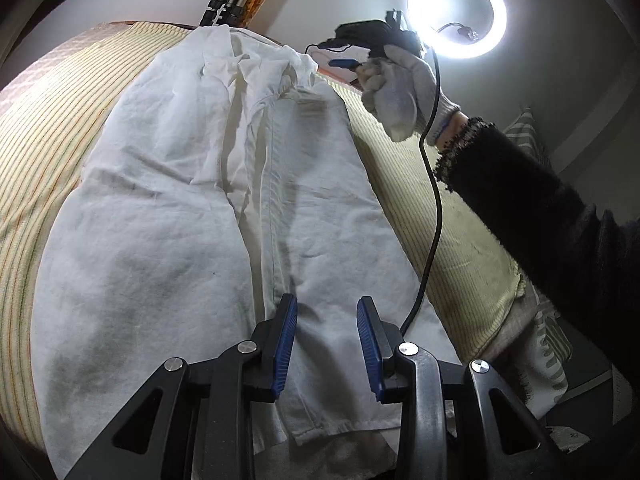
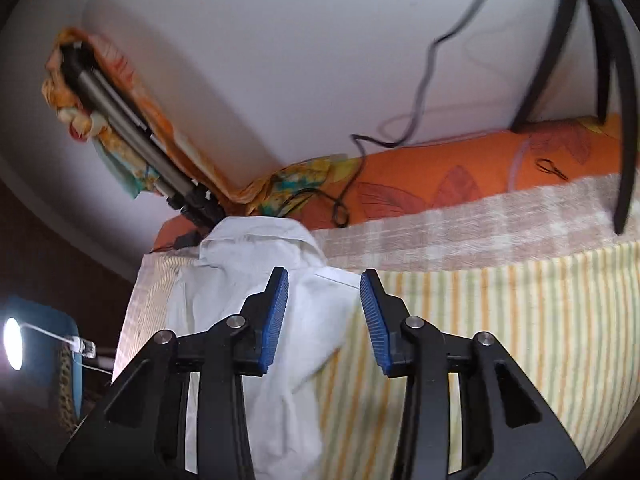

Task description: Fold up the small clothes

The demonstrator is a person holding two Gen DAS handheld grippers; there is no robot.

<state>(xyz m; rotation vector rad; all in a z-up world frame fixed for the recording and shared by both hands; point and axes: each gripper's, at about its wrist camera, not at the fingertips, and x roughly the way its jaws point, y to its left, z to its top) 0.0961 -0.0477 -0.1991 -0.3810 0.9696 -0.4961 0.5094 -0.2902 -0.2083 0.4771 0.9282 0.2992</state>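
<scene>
A white collared shirt [image 1: 192, 208] lies lengthwise on a yellow striped bed cover [image 1: 44, 136], its collar at the far end. My left gripper [image 1: 327, 344] is open and empty just above the shirt's near hem. In the right wrist view the shirt [image 2: 256, 280] shows from the collar end. My right gripper [image 2: 324, 320] is open and empty above the shirt's edge and the striped cover [image 2: 500, 340]. In the left wrist view the right gripper [image 1: 348, 62] is held up by a gloved hand [image 1: 400, 88] beyond the shirt's collar.
A bright ring light [image 1: 456, 12] stands at the far right. A folded tripod [image 2: 132, 132] wrapped in patterned cloth leans against the wall behind the collar. An orange pillow [image 2: 480, 176] with black cables lies along the wall. Black tripod legs [image 2: 624, 120] stand on the bed.
</scene>
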